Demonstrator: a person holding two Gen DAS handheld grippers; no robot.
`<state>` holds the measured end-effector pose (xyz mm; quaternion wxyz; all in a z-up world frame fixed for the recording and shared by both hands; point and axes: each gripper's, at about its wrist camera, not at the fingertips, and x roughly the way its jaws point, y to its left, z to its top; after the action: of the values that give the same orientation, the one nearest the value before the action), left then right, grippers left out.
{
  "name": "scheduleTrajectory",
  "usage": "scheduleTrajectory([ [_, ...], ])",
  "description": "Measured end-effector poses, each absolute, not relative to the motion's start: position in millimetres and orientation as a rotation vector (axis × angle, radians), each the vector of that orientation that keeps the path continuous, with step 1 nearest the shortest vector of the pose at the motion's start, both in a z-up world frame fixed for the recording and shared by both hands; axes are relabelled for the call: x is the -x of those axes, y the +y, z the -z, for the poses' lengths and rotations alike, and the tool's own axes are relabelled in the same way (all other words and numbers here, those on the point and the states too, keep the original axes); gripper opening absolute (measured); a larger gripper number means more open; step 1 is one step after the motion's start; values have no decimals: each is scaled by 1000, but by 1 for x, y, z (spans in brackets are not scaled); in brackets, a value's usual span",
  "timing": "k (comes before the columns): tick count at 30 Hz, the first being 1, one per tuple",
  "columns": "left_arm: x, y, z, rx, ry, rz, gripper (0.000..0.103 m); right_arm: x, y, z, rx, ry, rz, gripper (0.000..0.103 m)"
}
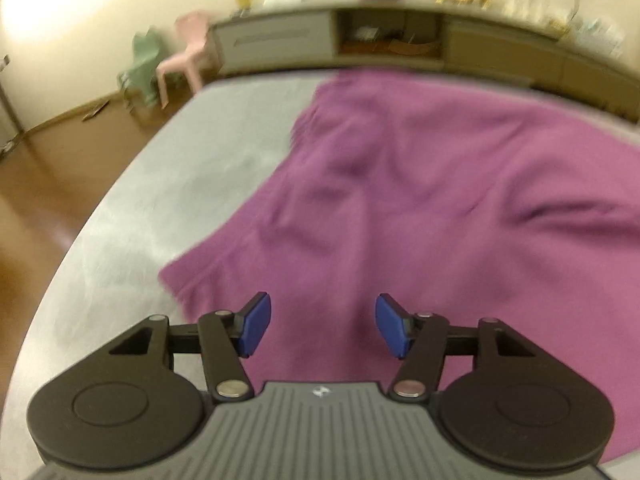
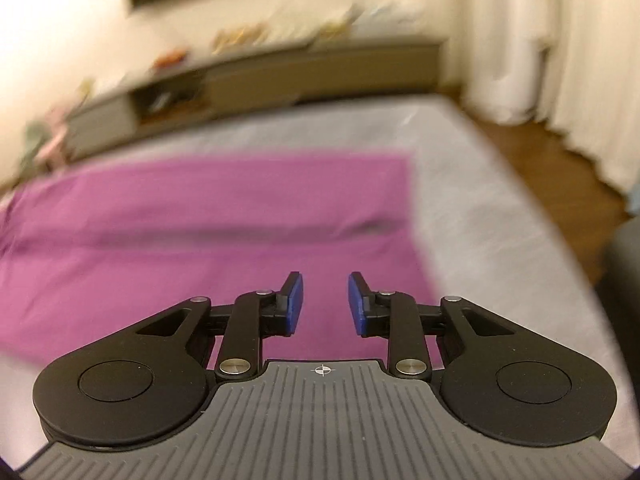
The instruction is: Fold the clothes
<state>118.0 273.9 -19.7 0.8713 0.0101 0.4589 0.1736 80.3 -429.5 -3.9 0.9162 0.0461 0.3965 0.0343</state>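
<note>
My left claw (image 1: 323, 326) hangs spread wide, blue pads (image 1: 256, 324) apart with nothing between them, above the near edge of the purple garment (image 1: 420, 184). My right claw (image 2: 325, 304) is also parted, more narrowly, empty, and sits over the same purple garment (image 2: 200, 232). The cloth lies spread and wrinkled across a grey desk (image 1: 192, 168), one straight edge near the desk's right side (image 2: 472, 208). Beyond it a low cabinet (image 1: 392, 40) runs along the wall, with a pink chair (image 1: 186, 56) beside it.
</note>
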Motion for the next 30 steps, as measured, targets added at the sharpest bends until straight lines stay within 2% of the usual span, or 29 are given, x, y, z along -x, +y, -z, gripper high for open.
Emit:
scheduleTrajectory([
  [3, -111, 299, 22, 92, 961, -401, 73, -94, -435, 24, -54, 908, -20, 26],
  [4, -108, 306, 22, 126, 965, -406, 74, -95, -442, 26, -49, 911, 13, 23],
  [6, -103, 309, 22, 135, 968, -408, 77, -97, -453, 25, -32, 911, 86, 23],
  [8, -99, 306, 18, 126, 968, -405, 73, -99, -458, 26, -32, 905, 117, 23],
  [9, -96, 304, 14, 138, 959, -385, 63, -100, -456, 25, -31, 903, 123, 23],
  [10, -92, 303, 9, 152, 940, -366, 60, -100, -455, 23, -30, 901, 129, 24],
  [13, -78, 304, -6, 207, 861, -316, 61, -93, -430, 12, 5, 851, 59, 26],
  [18, -78, 335, 14, 253, 935, -389, 57, -80, -394, 13, 0, 877, -142, 25],
  [19, -79, 336, 19, 222, 946, -411, 64, -82, -394, 18, 20, 893, -133, 25],
  [21, -76, 335, 23, 168, 940, -430, 70, -87, -395, 26, 57, 915, -112, 26],
  [25, -67, 342, 23, 152, 947, -495, 74, -90, -420, 26, 23, 925, -16, 26],
  [30, -57, 344, 18, 91, 968, -566, 74, -89, -432, 26, 9, 930, 41, 26],
])
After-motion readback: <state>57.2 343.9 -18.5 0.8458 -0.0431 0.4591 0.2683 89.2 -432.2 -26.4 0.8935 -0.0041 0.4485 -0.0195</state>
